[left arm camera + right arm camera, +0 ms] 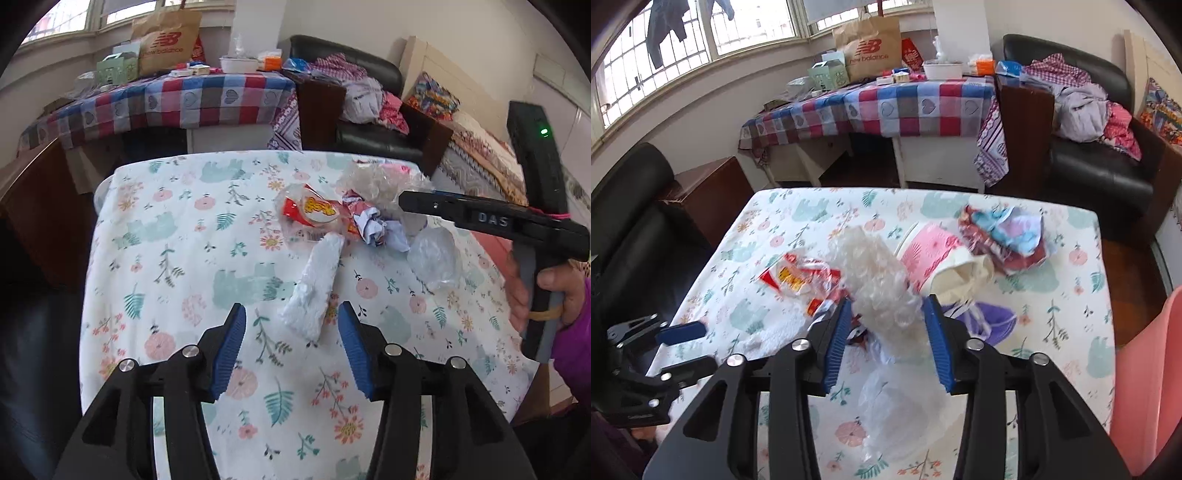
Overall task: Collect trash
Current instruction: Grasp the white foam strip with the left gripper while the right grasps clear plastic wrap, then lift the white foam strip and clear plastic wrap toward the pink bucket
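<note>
Our right tongs (888,334) gape around the bubble wrap (877,275) lying lengthwise ahead; left tongs (291,341) wide, straddling the white wad's (314,286) near end.

Lived-in home, sitting room. Bench (1082,295) under a floral-and-bear cloth. At 12 o'clock, side bench (886,110) in checked heart cloth, carrying a New Balance paper bag (870,46) and boxes. Black leather armchair (1108,177) at 2 o'clock, heaped with clothes. Barred windows (701,48) at 11 o'clock, laundry hanging.
</note>
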{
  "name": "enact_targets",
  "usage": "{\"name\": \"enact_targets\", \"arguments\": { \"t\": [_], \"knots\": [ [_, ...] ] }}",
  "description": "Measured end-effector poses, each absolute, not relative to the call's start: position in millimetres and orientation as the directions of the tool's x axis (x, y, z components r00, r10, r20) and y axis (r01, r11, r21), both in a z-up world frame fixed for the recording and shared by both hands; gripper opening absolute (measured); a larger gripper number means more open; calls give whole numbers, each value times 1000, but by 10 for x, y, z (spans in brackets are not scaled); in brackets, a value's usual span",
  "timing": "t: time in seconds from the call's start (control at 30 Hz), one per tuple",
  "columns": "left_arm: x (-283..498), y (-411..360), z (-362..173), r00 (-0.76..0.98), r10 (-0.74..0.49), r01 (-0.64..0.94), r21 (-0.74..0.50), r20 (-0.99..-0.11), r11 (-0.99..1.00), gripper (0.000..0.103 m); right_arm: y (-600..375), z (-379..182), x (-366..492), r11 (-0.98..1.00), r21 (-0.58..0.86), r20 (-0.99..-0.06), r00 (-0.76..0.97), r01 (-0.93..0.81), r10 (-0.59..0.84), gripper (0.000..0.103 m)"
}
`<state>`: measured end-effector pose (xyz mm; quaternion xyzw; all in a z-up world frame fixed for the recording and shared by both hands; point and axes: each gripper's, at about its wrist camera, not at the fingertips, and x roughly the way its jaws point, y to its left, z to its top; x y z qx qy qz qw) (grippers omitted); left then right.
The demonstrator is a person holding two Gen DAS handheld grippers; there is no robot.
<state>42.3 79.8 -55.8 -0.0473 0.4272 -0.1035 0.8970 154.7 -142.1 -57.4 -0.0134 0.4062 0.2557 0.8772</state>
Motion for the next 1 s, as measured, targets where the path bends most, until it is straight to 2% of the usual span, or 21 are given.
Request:
{"name": "enact_targets", "arguments": {
  "t": [0.03, 0.1, 0.13, 0.4, 0.47, 0.5, 0.8, 1.0],
  "knots": [
    [453, 777, -574, 608, -226, 149, -170, -761, 974, 51, -1425, -576, 1519, 866, 185, -722, 533, -465, 440, 23],
    [525, 722, -622, 592, -227, 158, -164, -773, 974, 51, -1454, -558, 1468, 861, 201, -715, 530, -468, 455, 10],
    [557, 687, -644, 585, -223, 163, -157, -779, 974, 51, -1477, -538, 1439, 858, 209, -710, 531, -468, 463, 8],
    [659, 545, -774, 549, -196, 178, -116, -812, 977, 49, -1729, -306, 1162, 841, 288, -646, 555, -459, 524, 6],
    [664, 546, -791, 546, -187, 168, -112, -816, 979, 42, -1798, -263, 1112, 839, 302, -637, 559, -452, 531, 6],
    [673, 554, -804, 541, -186, 164, -114, -820, 980, 34, -1840, -242, 1083, 840, 312, -632, 564, -444, 532, 6],
    [469, 544, -697, 564, -199, 184, -113, -801, 976, 33, -2134, -161, 924, 848, 346, -595, 605, -403, 530, 6],
    [279, 502, -460, 605, -248, 204, -154, -757, 967, 33, -2332, -136, 846, 856, 362, -576, 633, -370, 517, 6]
  ]
}}
